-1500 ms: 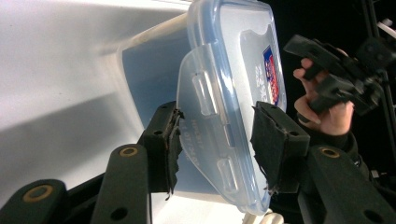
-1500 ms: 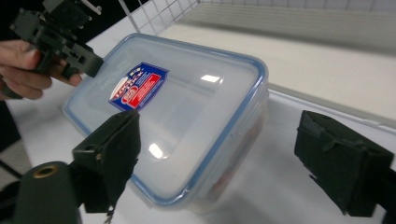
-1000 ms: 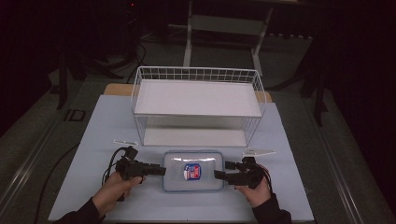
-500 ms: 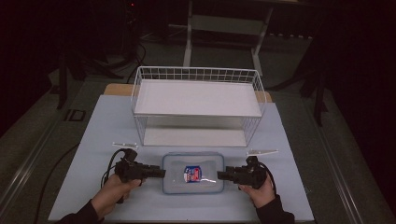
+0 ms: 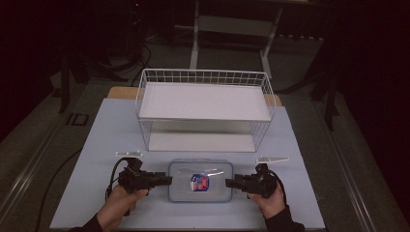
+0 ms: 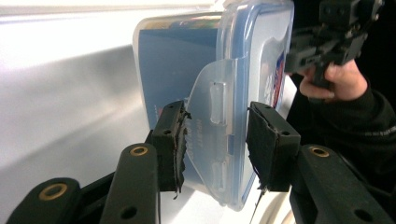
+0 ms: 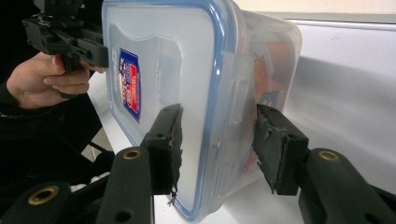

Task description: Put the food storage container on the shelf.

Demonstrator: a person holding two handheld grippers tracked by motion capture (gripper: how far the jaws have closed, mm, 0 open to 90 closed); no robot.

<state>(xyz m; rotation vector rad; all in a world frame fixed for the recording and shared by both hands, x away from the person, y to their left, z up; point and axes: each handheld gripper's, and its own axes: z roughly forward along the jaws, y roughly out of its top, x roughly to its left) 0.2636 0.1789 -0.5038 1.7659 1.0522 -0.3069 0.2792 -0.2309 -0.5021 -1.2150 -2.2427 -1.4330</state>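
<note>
Right now the lidded container [image 5: 200, 181] lies at six o'clock on the table [image 5: 96, 140], the left gripper [image 5: 164, 180] and right gripper [image 5: 231, 183] each gaping wide astride its end latches.

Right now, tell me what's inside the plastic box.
Through the box's clear wall, something orange and a blue-labelled packet show. The rest is blurred behind the plastic.

container [image 5: 200, 181]: clear glossy plastic, blue-rimmed lid, printed paper-like label | left gripper [image 6: 215, 142] and right gripper [image 7: 215, 144]: matt black jaws, rough worn pads | basket [image 5: 205, 109]: white wire | surface [image 5: 96, 145]: smooth matt pale blue
</note>
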